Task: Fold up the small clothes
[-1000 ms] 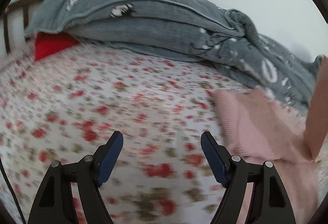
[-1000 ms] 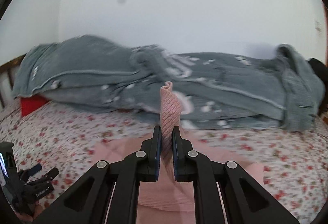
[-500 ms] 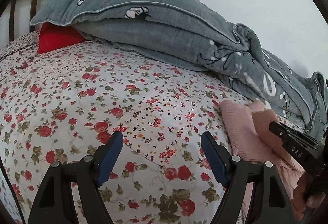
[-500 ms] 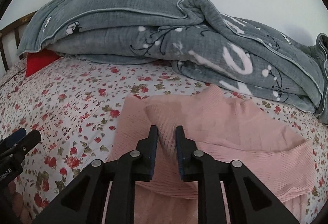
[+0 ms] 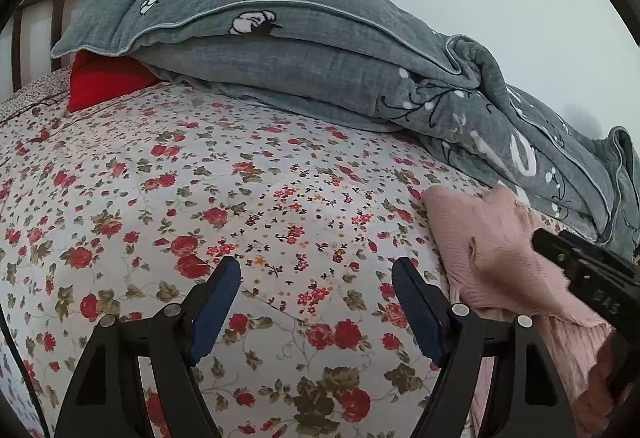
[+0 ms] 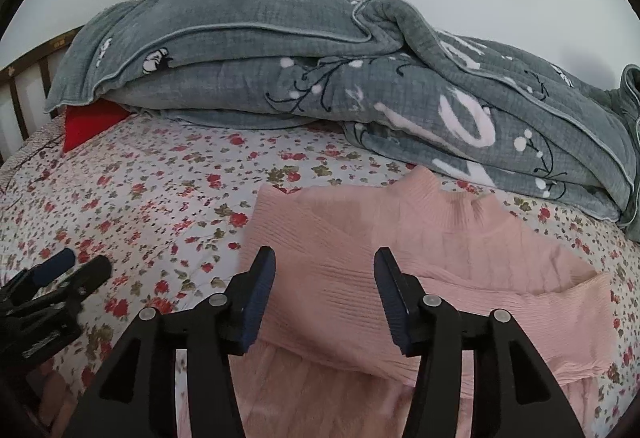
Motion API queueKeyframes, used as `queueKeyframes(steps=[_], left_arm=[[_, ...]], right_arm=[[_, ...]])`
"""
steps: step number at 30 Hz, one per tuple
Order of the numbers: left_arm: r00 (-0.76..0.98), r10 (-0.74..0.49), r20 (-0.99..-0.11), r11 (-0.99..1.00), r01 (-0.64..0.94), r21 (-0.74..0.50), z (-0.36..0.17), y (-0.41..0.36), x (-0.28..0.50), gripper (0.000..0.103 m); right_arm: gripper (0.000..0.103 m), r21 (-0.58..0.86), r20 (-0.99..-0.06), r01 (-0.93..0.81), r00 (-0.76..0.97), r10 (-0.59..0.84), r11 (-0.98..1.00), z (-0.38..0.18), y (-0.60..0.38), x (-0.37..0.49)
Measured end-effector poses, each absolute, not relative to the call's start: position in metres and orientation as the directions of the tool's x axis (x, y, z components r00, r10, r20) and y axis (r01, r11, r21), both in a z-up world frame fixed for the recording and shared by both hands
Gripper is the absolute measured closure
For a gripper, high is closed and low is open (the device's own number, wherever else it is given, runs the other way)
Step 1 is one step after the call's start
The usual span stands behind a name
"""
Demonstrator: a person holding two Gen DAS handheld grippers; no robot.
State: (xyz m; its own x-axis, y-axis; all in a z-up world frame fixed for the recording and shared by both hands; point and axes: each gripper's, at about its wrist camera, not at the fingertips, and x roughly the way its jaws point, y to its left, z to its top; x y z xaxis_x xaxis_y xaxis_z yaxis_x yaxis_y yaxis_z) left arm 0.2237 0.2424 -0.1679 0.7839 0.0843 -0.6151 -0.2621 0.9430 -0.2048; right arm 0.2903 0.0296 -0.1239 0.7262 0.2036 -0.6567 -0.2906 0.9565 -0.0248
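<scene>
Since the earlier frame my right gripper (image 6: pixel 324 298) had lowered the pink sleeve it pinched onto the pink sweater (image 6: pixel 420 250), and its jaws had just been opening, released now with nothing between the pads. Largest, the grey quilt (image 6: pixel 280 77) lay heaped just behind the sweater on the floral sheet (image 5: pixel 200 197). My left gripper (image 5: pixel 316 310) hovered beside the sweater's edge, jaws wide and empty. A red pillow (image 5: pixel 100 81) peeked from under the quilt, well apart from the sweater.

Each tool is matte black: the left tool (image 5: pixel 316 312) and right tool (image 6: pixel 324 298) have triangular cut-out arms, silver round screws at the joints and dark blue ribbed pads (image 6: pixel 260 294); faint pale lettering marks one housing
</scene>
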Motion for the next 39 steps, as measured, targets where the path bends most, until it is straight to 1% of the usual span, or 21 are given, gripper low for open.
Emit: queueKeyframes(steps=[2, 4, 6, 9, 11, 14, 16, 18, 19, 20, 21, 22, 25, 27, 29, 30, 32, 35, 37, 39], left_arm=[[0.783, 0.072, -0.618, 0.944, -0.253, -0.211, -0.169, 0.24, 0.225, 0.026], [0.782, 0.047, -0.621, 0.945, -0.237, -0.227, -0.17, 0.239, 0.227, 0.026], [0.784, 0.014, -0.621, 0.947, -0.21, -0.244, -0.171, 0.235, 0.227, 0.026], [0.783, -0.049, -0.62, 0.95, -0.156, -0.271, -0.17, 0.225, 0.231, 0.026], [0.778, -0.113, -0.618, 0.944, -0.111, -0.312, -0.169, 0.215, 0.237, 0.026], [0.766, -0.204, -0.61, 0.92, -0.062, -0.386, -0.167, 0.197, 0.248, 0.028], [0.765, -0.246, -0.595, 0.912, -0.026, -0.41, -0.164, 0.18, 0.258, 0.034], [0.768, -0.247, -0.592, 0.925, 0.004, -0.38, -0.164, 0.165, 0.265, 0.038], [0.768, -0.233, -0.597, 0.94, 0.02, -0.342, -0.165, 0.154, 0.27, 0.044], [0.764, -0.224, -0.606, 0.95, 0.033, -0.31, -0.165, 0.146, 0.274, 0.048], [0.757, -0.222, -0.615, 0.959, 0.055, -0.279, -0.166, 0.139, 0.278, 0.055], [0.751, -0.234, -0.618, 0.963, 0.089, -0.256, -0.167, 0.13, 0.283, 0.057], [0.731, -0.267, -0.628, 0.961, 0.151, -0.232, -0.169, 0.118, 0.296, 0.057], [0.707, -0.213, -0.674, 0.977, 0.143, -0.158, -0.173, 0.109, 0.313, 0.058], [0.687, -0.19, -0.702, 0.982, 0.13, -0.138, -0.179, 0.107, 0.32, 0.058], [0.687, -0.185, -0.703, 0.983, 0.123, -0.139, -0.181, 0.108, 0.32, 0.059], [0.698, -0.184, -0.693, 0.981, 0.081, -0.178, -0.185, 0.119, 0.319, 0.059], [0.702, -0.206, -0.682, 0.968, 0.042, -0.249, -0.188, 0.134, 0.32, 0.059], [0.696, -0.228, -0.681, 0.961, 0.048, -0.272, -0.189, 0.136, 0.323, 0.06], [0.688, -0.246, -0.682, 0.962, 0.088, -0.258, -0.189, 0.129, 0.327, 0.061]], right_arm=[[0.047, -0.041, -0.647, -0.293, 0.736, 0.198, 0.955, -0.117, 0.021, 0.282], [0.03, -0.066, -0.629, -0.28, 0.757, 0.178, 0.958, -0.11, 0.003, 0.268], [0.024, -0.096, -0.606, -0.256, 0.781, 0.148, 0.962, -0.106, -0.018, 0.256], [0.024, -0.146, -0.588, -0.2, 0.805, 0.078, 0.969, -0.106, -0.056, 0.242], [0.024, -0.151, -0.581, -0.155, 0.813, 0.039, 0.976, -0.107, -0.084, 0.236], [0.024, -0.1, -0.595, -0.111, 0.803, 0.03, 0.989, -0.112, -0.125, 0.234], [0.024, -0.059, -0.603, -0.089, 0.797, 0.035, 0.994, -0.115, -0.148, 0.233], [0.024, -0.006, -0.612, -0.07, 0.789, 0.052, 0.998, -0.119, -0.172, 0.233], [0.024, 0.02, -0.614, -0.069, 0.786, 0.067, 0.997, -0.121, -0.181, 0.232], [0.024, 0.054, -0.615, -0.069, 0.784, 0.087, 0.996, -0.124, -0.191, 0.231], [0.024, 0.09, -0.612, -0.069, 0.783, 0.11, 0.994, -0.128, -0.201, 0.229], [0.024, 0.118, -0.606, -0.074, 0.785, 0.131, 0.99, -0.132, -0.21, 0.227], [0.023, 0.135, -0.621, -0.085, 0.769, 0.151, 0.987, -0.145, -0.225, 0.228], [0.024, 0.119, -0.634, -0.096, 0.758, 0.15, 0.988, -0.149, -0.228, 0.231], [0.024, 0.109, -0.637, -0.108, 0.756, 0.153, 0.988, -0.153, -0.233, 0.232], [0.024, 0.105, -0.637, -0.11, 0.756, 0.152, 0.988, -0.154, -0.235, 0.23], [0.024, 0.088, -0.639, -0.116, 0.755, 0.145, 0.989, -0.158, -0.237, 0.228], [0.024, 0.118, -0.639, -0.112, 0.752, 0.162, 0.987, -0.162, -0.242, 0.228], [0.024, 0.141, -0.631, -0.095, 0.758, 0.163, 0.985, -0.163, -0.246, 0.227], [0.024, 0.159, -0.627, -0.076, 0.762, 0.16, 0.984, -0.164, -0.249, 0.226]])
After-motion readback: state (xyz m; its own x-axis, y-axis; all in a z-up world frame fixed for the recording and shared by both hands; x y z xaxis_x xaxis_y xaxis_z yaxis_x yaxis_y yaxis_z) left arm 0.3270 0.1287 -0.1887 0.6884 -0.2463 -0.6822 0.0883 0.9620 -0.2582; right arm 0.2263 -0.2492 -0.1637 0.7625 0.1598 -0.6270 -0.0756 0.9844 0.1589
